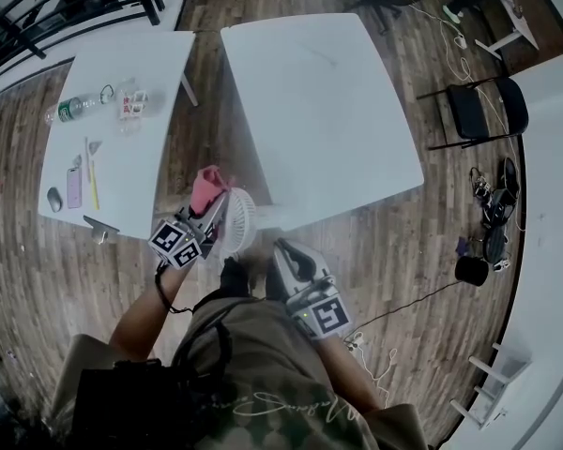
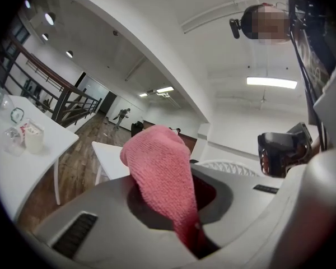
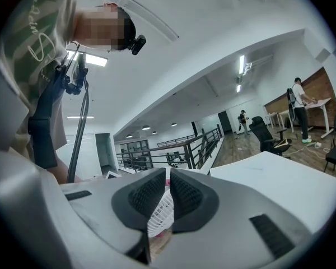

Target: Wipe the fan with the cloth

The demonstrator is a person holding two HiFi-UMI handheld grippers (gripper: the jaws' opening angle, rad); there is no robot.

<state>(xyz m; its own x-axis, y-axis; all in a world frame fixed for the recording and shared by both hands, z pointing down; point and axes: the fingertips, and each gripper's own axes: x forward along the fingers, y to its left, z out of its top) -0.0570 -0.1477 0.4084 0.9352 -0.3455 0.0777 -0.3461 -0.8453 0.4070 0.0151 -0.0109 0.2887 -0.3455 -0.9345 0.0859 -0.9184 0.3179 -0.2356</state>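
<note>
left tongs (image 2: 176, 198) clamped on pink cloth (image 2: 159, 167), right tongs (image 3: 168, 198) on white fan (image 3: 159, 217); white tables (image 1: 338, 111), wood floor (image 1: 19, 251).

Wood floor (image 1: 19, 251), white tables (image 1: 319, 111) (two), black folding chair (image 1: 483, 111)

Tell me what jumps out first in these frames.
The pink cloth stands out most: it sticks up from the closed jaws of the left gripper, at the top of the small white fan in the head view. The fan sits by the near corner of the white table. The right gripper has its jaws shut on the fan's grille from the other side.
</note>
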